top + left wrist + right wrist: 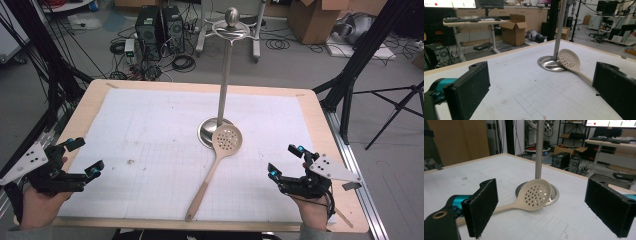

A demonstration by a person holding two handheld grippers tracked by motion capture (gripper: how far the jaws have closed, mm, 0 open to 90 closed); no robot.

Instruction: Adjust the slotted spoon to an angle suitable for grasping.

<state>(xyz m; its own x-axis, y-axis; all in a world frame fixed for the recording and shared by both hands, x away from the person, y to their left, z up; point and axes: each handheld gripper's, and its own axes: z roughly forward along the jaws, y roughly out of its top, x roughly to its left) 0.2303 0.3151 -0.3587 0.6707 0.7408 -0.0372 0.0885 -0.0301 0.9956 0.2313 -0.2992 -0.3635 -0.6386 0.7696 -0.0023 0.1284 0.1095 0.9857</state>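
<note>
A cream slotted spoon [216, 162] lies on the white mat, its perforated bowl [537, 195] leaning on the round base of a steel utensil stand [226, 70]; its wooden handle end points toward the front edge. The spoon [571, 62] and the stand's pole [559, 30] also appear ahead of the left jaws. My left gripper [86, 158] rests at the table's front left, jaws wide apart and empty. At the front right, my right gripper [286, 161] is likewise open with nothing between its pads. Both sit well clear of the spoon.
The white gridded mat [150, 145] covers a wooden table [325, 135]. Beyond the far edge stand computer towers [159, 25], cables and cardboard boxes [315, 17] on the floor. Black tripod legs [395, 107] stand at the right.
</note>
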